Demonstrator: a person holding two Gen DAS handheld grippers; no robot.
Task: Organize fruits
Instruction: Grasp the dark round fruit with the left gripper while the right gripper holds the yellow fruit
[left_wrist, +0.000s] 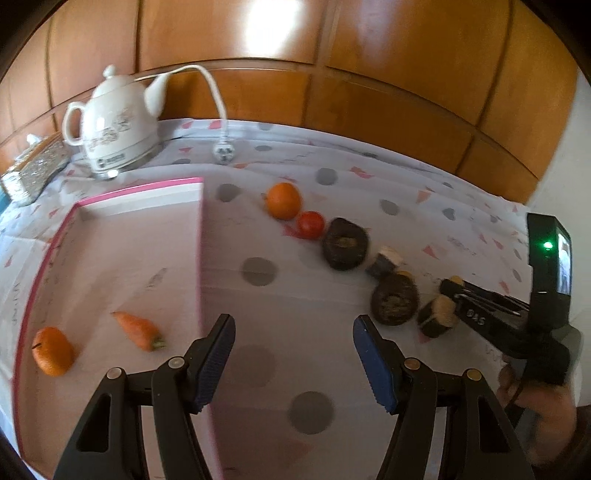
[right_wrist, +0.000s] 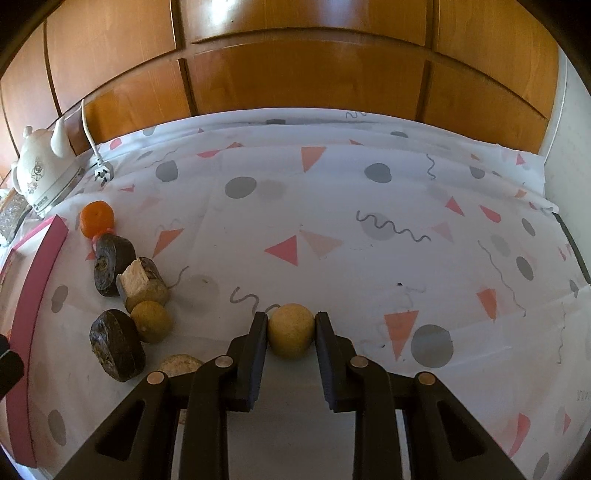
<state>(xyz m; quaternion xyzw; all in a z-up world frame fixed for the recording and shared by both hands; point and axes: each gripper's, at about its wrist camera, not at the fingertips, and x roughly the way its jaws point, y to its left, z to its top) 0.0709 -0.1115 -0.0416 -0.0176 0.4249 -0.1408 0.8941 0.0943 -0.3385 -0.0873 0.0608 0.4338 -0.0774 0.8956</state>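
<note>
tissue box: (left_wrist: 33, 173) far left edge of table, glittery, partly cut off
kettle: (left_wrist: 118, 122) white, back left on the table (left_wrist: 369, 206), cord and plug (left_wrist: 223, 151) lying to its right
box: (left_wrist: 201, 236) pink-rimmed, shallow, left side of table; holds a mandarin (left_wrist: 51, 350) and a carrot (left_wrist: 138, 330), apart from each other
left gripper: (left_wrist: 294, 354) jaws released, nothing between them, hovering over the box's right wall and the bare cloth
fruit row: orange (left_wrist: 283, 200) touching tomato (left_wrist: 311, 224), then dark disc-shaped pieces (left_wrist: 345, 243) and cut chunks (left_wrist: 386, 260) running toward the right; what the dark ones are is hard to tell, blurred
small yellow-green fruit: (right_wrist: 151, 321) beside a dark disc (right_wrist: 116, 345), right wrist view
right gripper: (right_wrist: 291, 334) jaws clenched on a round tan fruit (right_wrist: 291, 335), pads pressing both its sides, fruit low over the table, right of the row
right hand: (left_wrist: 535, 398) on the gripper handle, seen at right edge of left wrist view
backdrop: wooden cabinet panels (right_wrist: 306, 74) behind the table
</note>
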